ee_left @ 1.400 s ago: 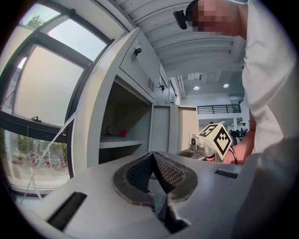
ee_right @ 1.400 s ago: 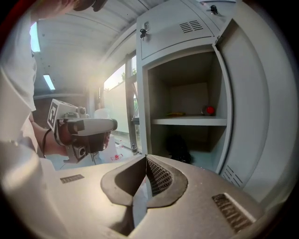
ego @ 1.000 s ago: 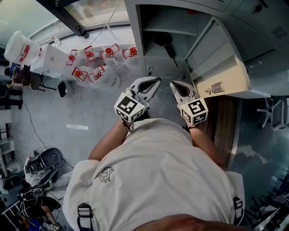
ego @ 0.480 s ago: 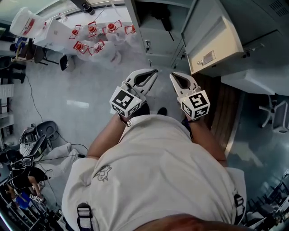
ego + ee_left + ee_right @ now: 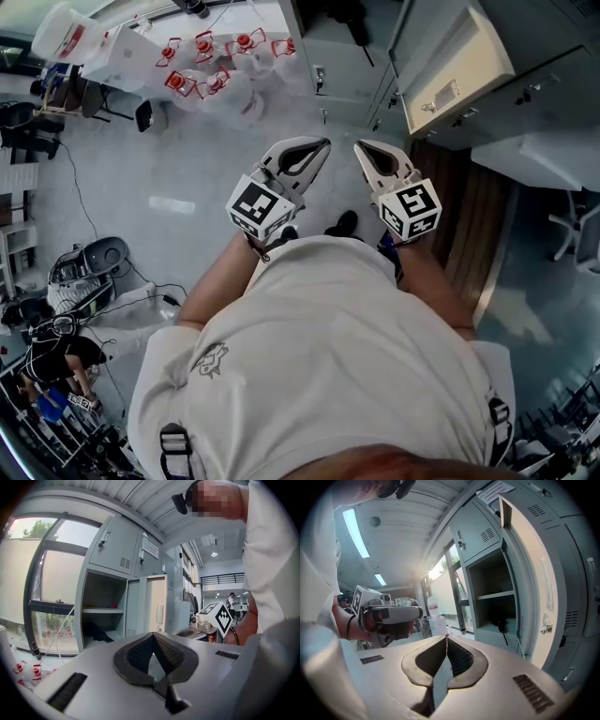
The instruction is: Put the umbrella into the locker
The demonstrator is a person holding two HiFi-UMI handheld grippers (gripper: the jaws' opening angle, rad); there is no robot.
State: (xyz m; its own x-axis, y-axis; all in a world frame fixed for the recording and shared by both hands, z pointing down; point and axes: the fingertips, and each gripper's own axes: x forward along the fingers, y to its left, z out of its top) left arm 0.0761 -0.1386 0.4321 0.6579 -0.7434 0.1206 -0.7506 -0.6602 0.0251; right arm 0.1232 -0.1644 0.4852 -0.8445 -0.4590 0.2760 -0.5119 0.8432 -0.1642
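Though cut off overhead, umbrella (image 5: 499,620) lies inside locker (image 5: 490,576).

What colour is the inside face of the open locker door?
Cream. The locker door shows best in the head view.

This is a workshop-like lab hall. Grey metal lockers (image 5: 117,550) stand beside tall windows (image 5: 51,588). A corrugated ceiling (image 5: 126,494) carries strip lights (image 5: 355,531). Equipment (image 5: 89,270) lies heaped on the pale floor (image 5: 187,159), and a railed gallery (image 5: 222,577) runs along the far end.
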